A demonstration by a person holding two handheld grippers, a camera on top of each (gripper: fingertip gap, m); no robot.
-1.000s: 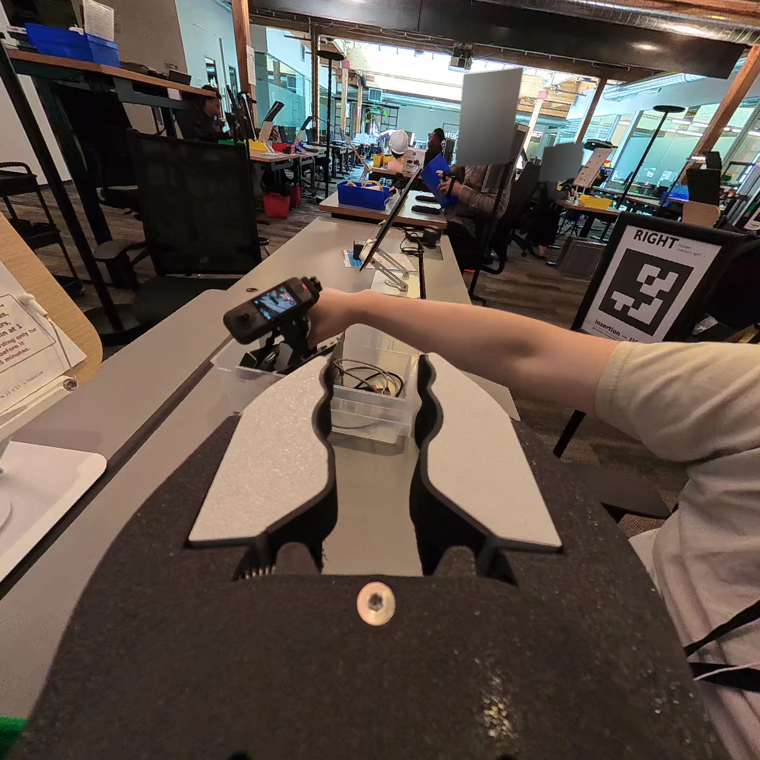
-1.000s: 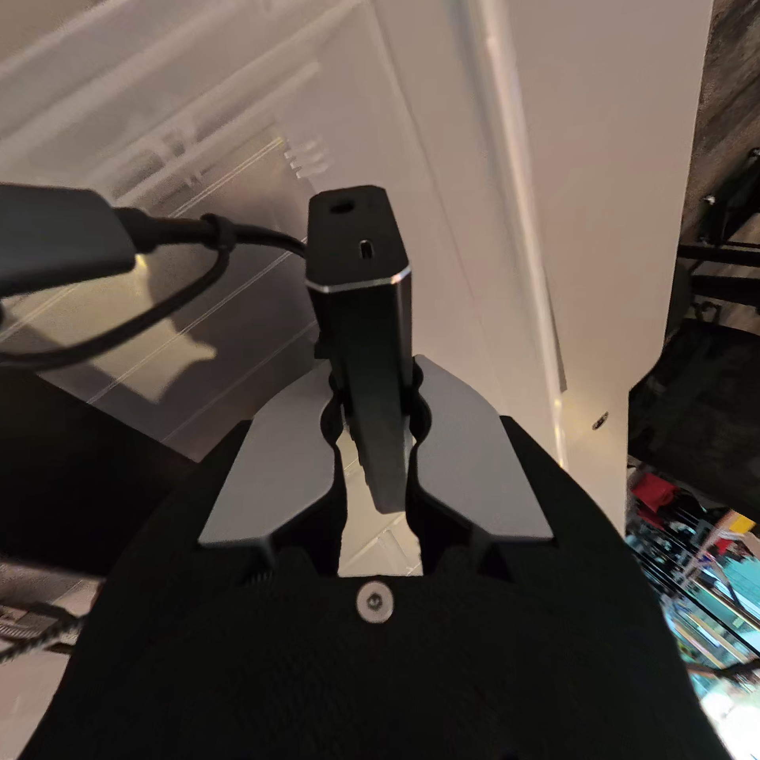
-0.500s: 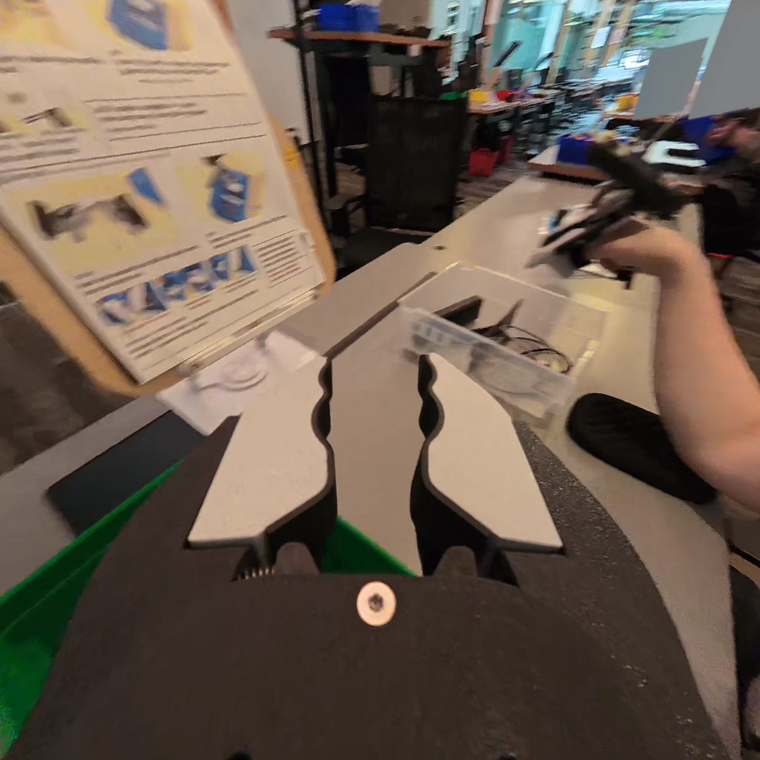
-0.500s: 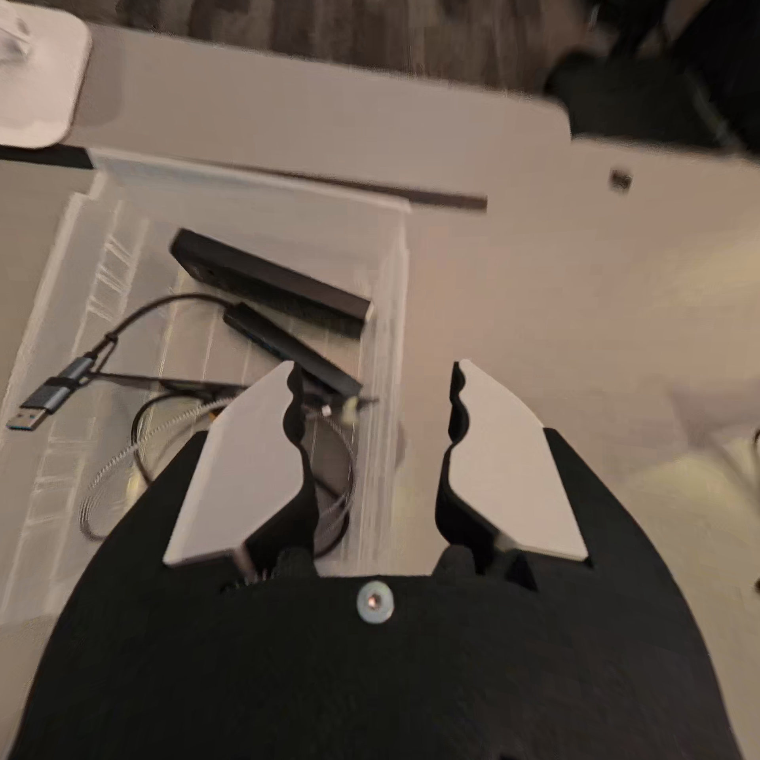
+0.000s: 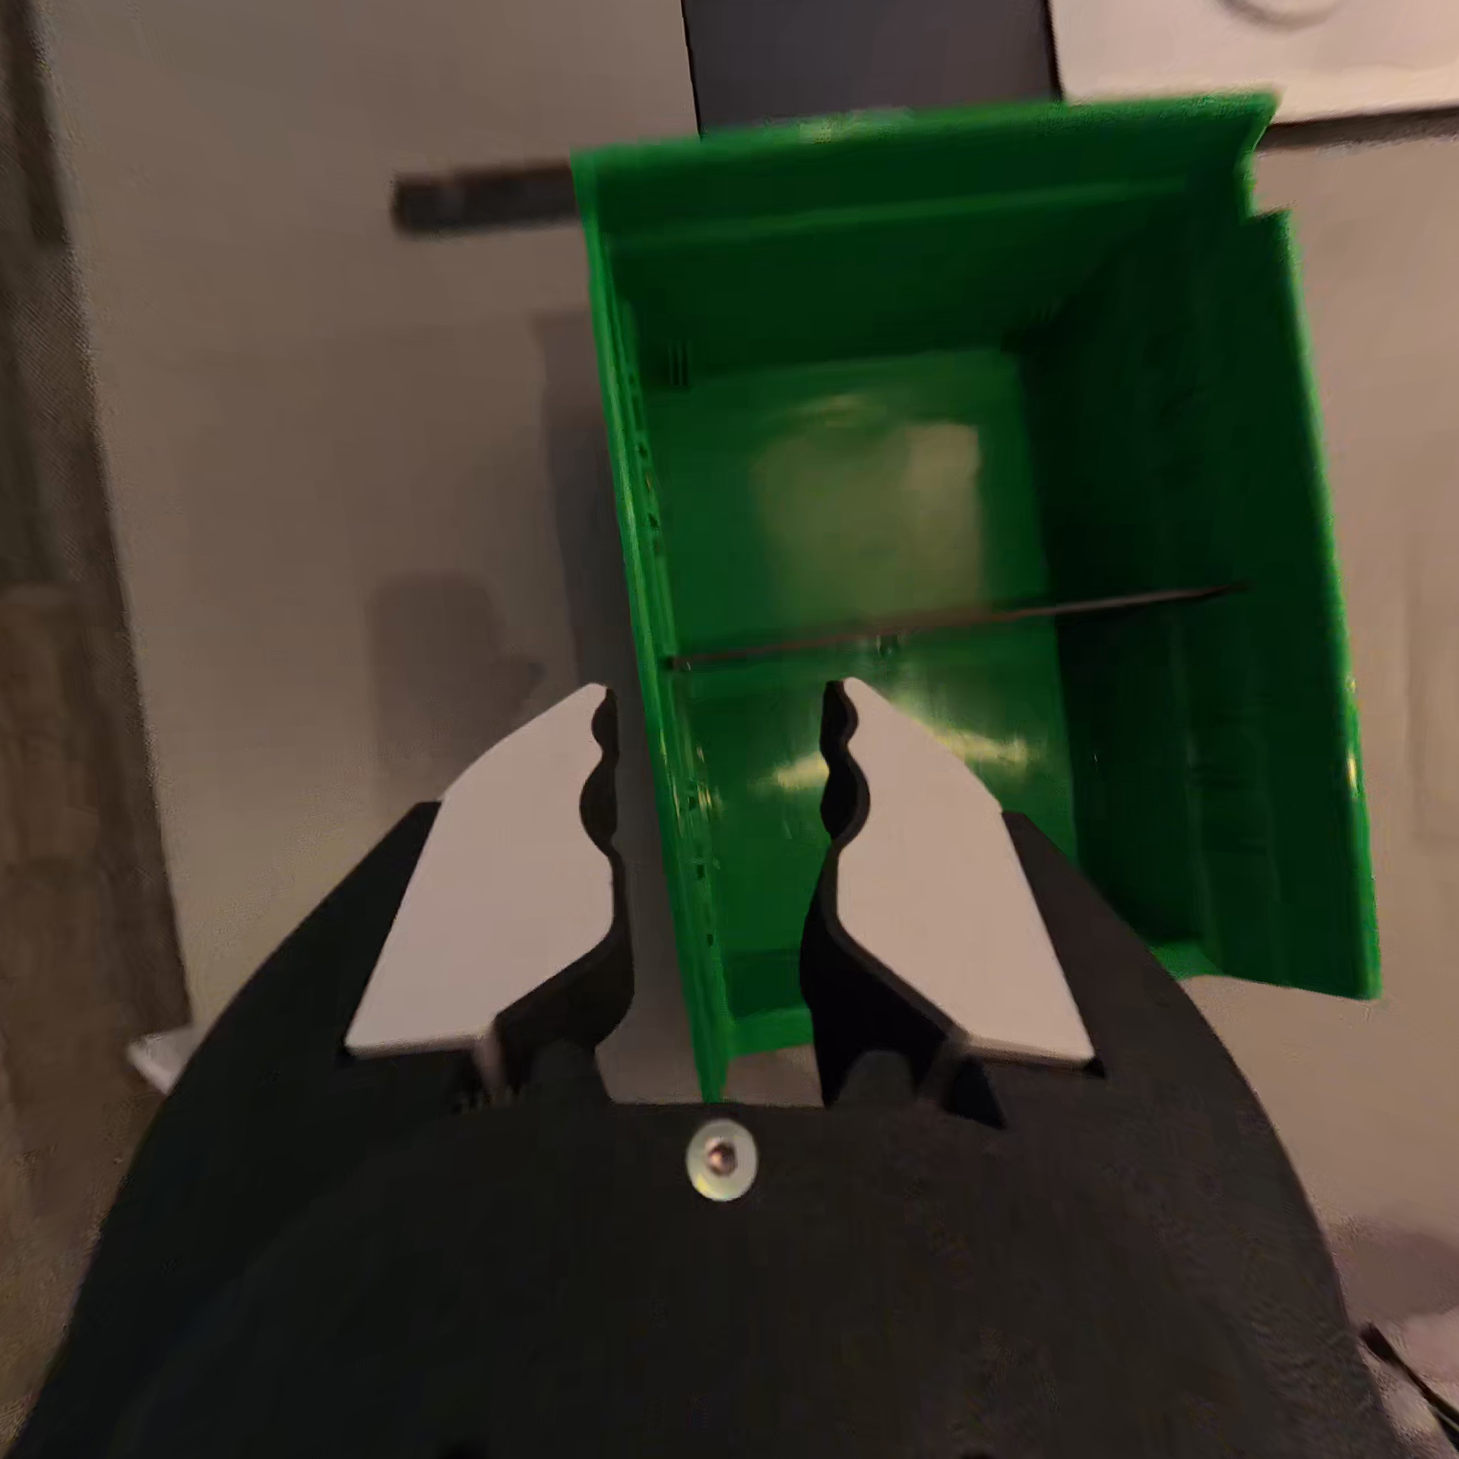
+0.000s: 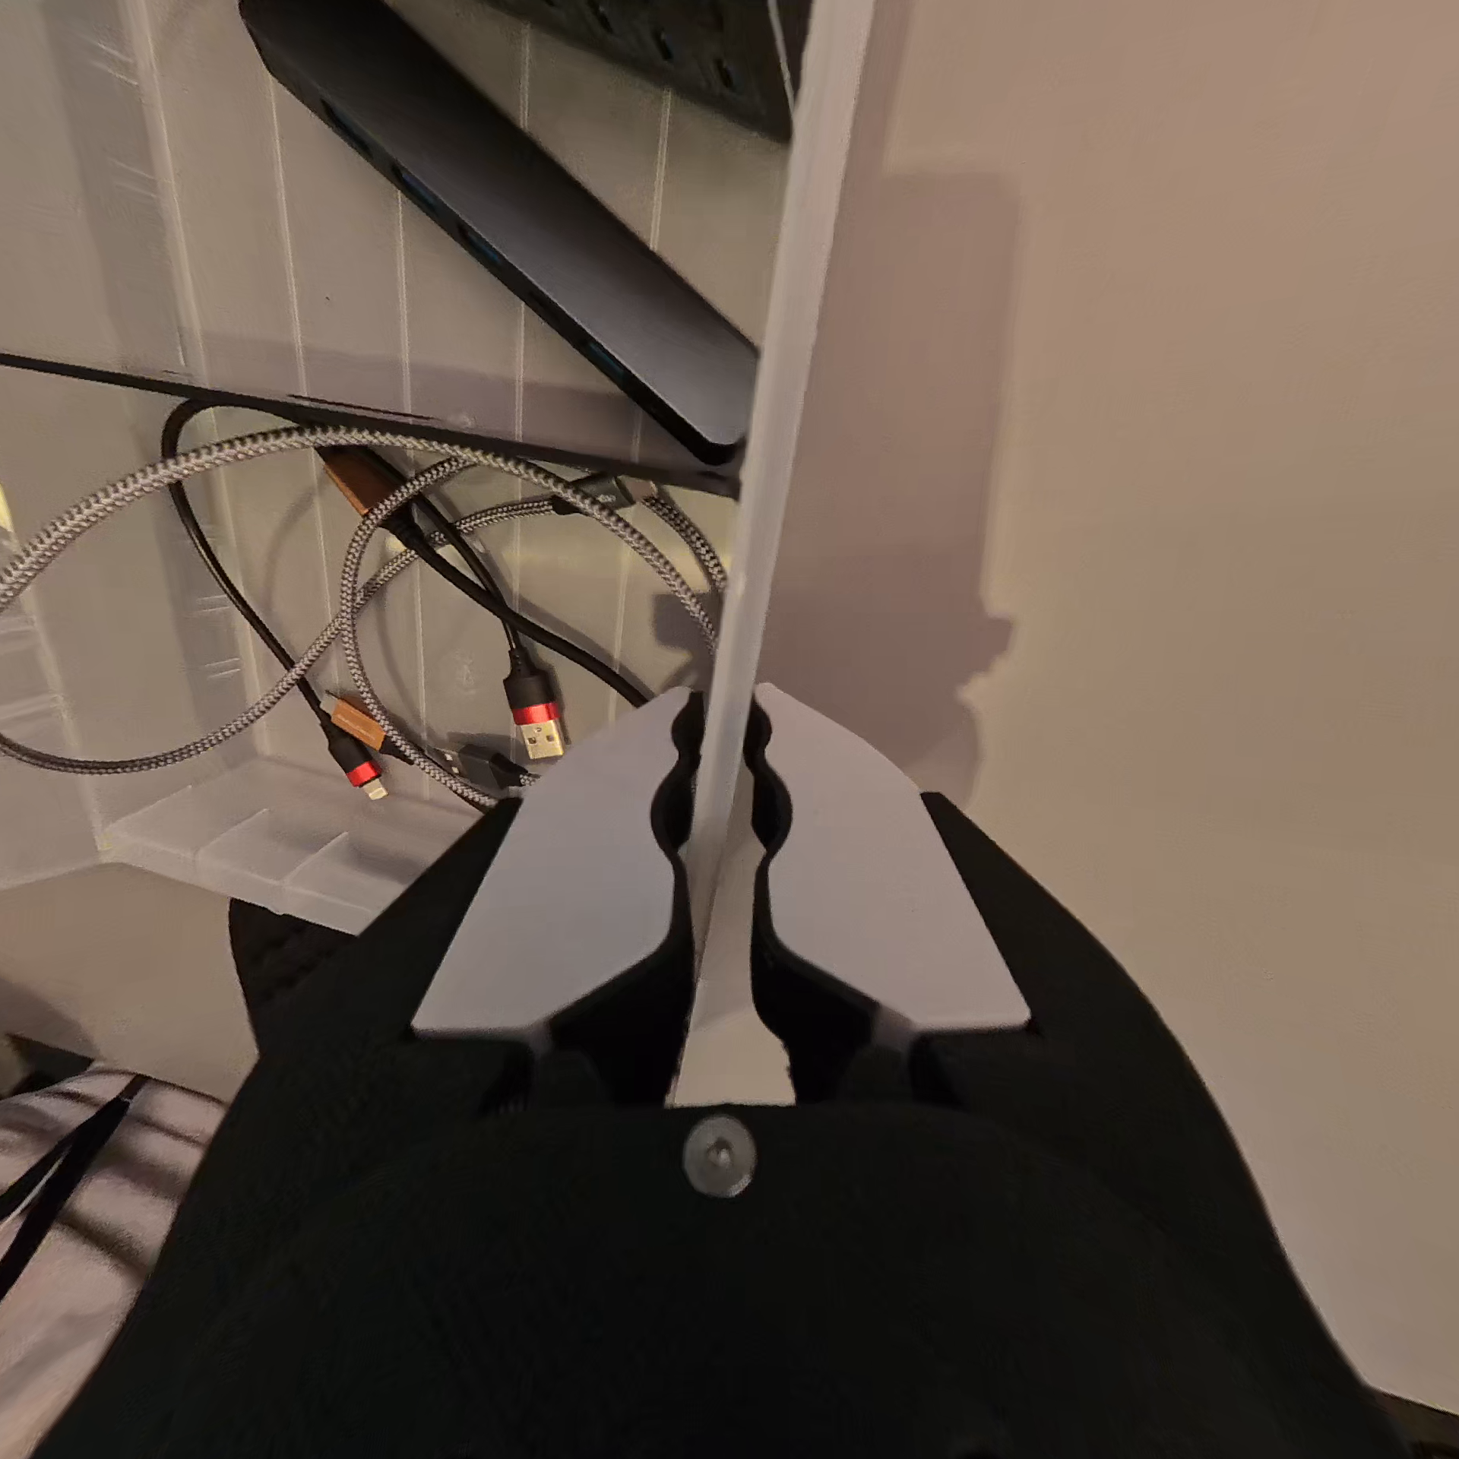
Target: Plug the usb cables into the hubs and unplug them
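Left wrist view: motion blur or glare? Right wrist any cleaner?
Left wrist view: green bin smeared by motion blur, soft glare on its floor. Right wrist view: sharper, braided cable weave resolves; dim warm light, gripper shadow on the table, bin wall slightly blurred.

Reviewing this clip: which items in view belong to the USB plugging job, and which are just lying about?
Job items:
- dark hub, lying in the clear bin
- second hub at the top edge
- braided grey cable
- black cable with red-collared plug
- right gripper, closed on the clear bin's wall

Just lying about:
- green bin, empty
- left gripper, open over the green bin's wall
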